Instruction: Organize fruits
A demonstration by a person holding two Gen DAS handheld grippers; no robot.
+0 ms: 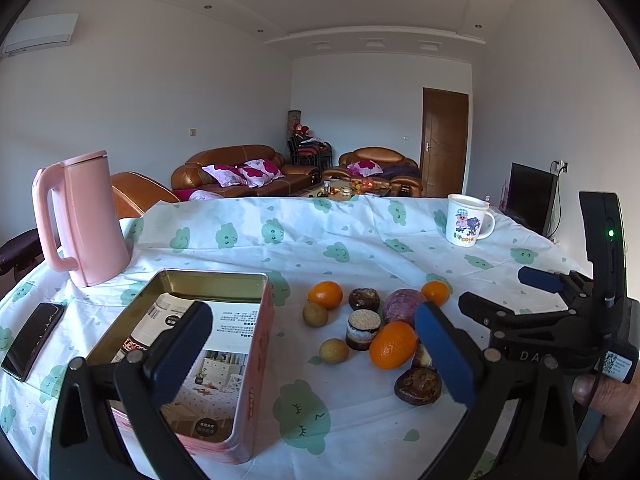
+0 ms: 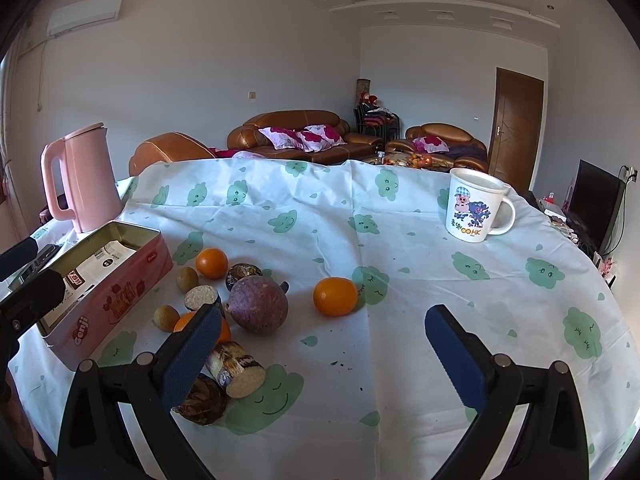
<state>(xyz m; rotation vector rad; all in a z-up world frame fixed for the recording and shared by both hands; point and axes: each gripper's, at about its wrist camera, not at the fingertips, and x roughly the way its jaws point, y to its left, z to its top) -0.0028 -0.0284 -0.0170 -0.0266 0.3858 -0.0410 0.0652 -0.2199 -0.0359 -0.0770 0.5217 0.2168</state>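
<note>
Fruits lie loose on the cloud-print tablecloth (image 2: 400, 240) just right of the open pink tin (image 2: 120, 288), which holds only a printed leaflet: a big purple fruit (image 2: 258, 305) at the middle of the cluster, three oranges, one (image 2: 335, 296) sitting a little apart to the right, and two small tan round fruits (image 1: 334, 351). Behind stand a pink kettle (image 1: 86, 216) at the left and a cartoon mug (image 2: 474, 204) at the far right. Both the left gripper (image 1: 316, 354) and the right gripper (image 2: 322, 354) hover above the cloth with fingers spread wide, holding nothing.
</note>
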